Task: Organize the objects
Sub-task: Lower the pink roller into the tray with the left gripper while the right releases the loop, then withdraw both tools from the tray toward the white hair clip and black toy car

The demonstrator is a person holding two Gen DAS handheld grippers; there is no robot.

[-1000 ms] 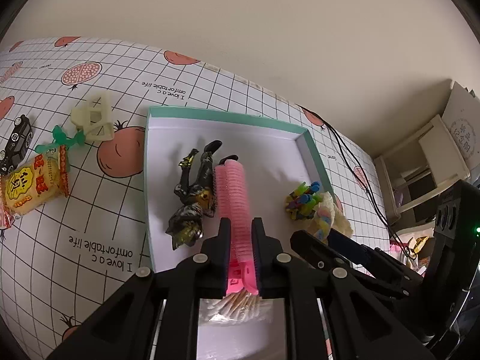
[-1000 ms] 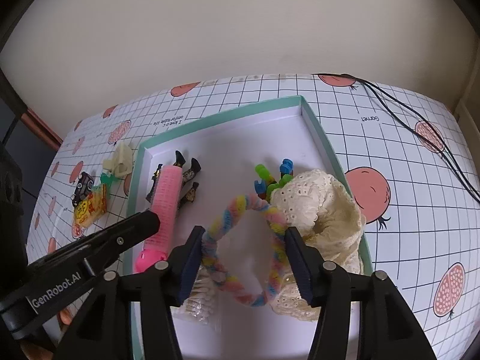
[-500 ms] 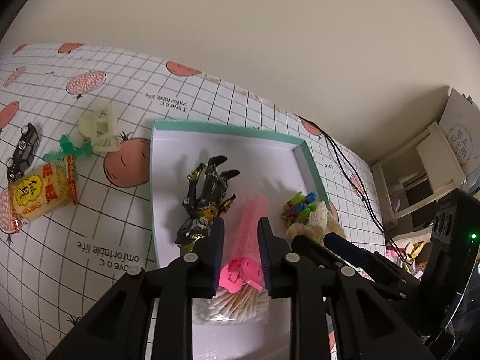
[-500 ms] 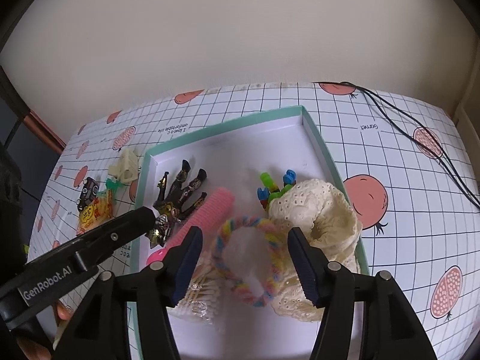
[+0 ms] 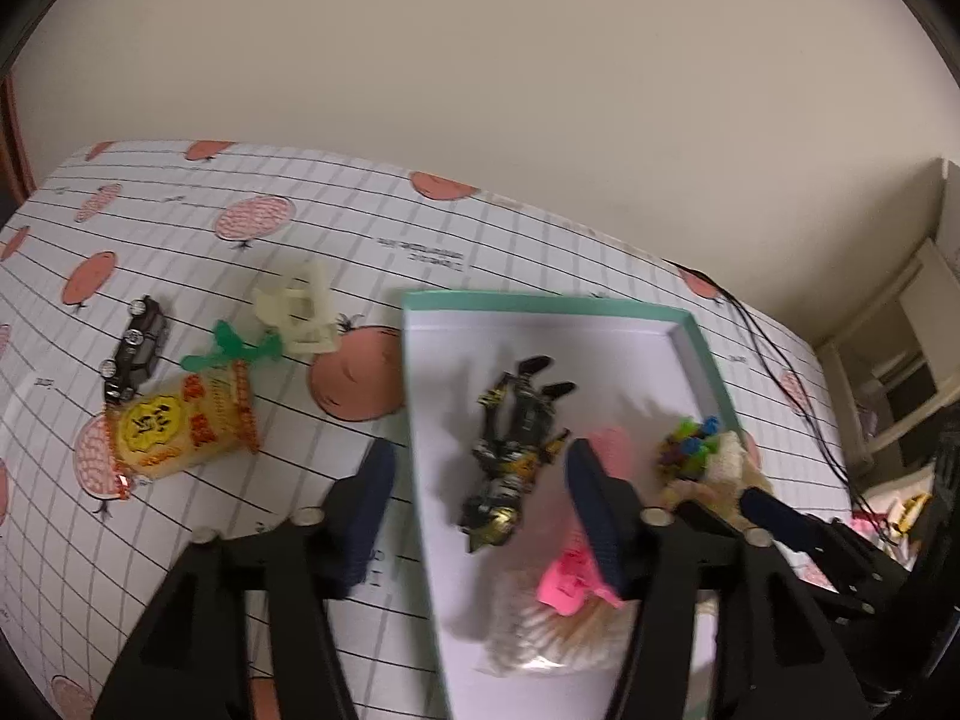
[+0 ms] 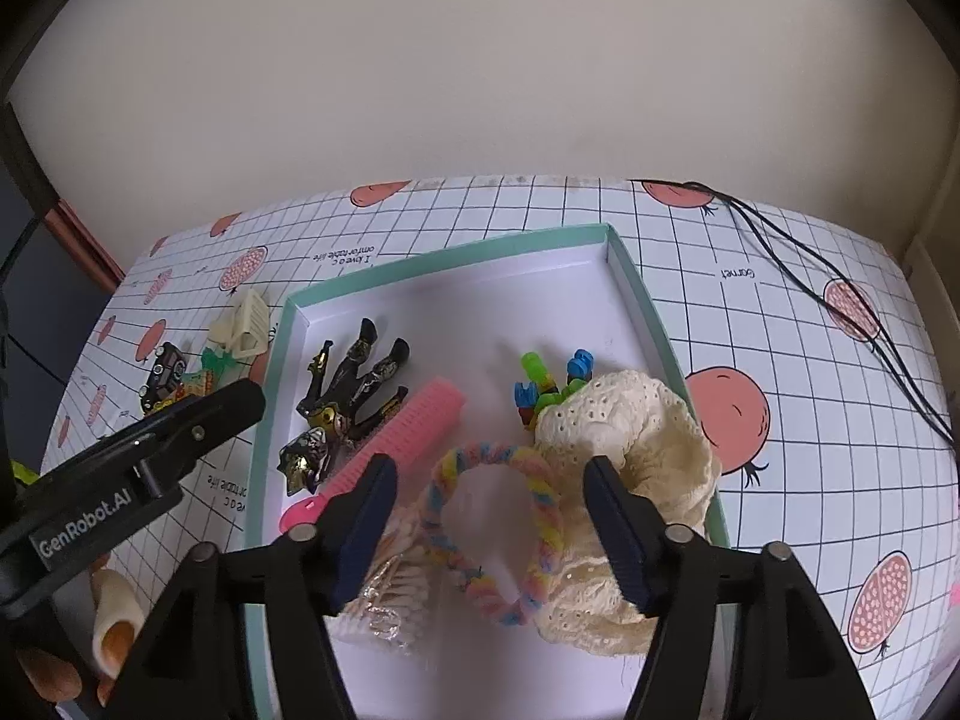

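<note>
Glossy plastic figure [image 6: 345, 396], ridged pink roller [image 6: 408, 435], lacy cream cloth [image 6: 630, 468], seemingly matt card tray [image 6: 636, 294].

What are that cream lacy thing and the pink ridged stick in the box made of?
The cream lacy thing looks like soft cotton-type fabric, matte: it has rows of eyelet holes and slumps in folds. The pink ridged stick looks like moulded plastic, with even, stiff ridges and a faint sheen; possibly a hair roller, though I can't be sure. Both lie in the box, which seems to be cardboard.
</note>
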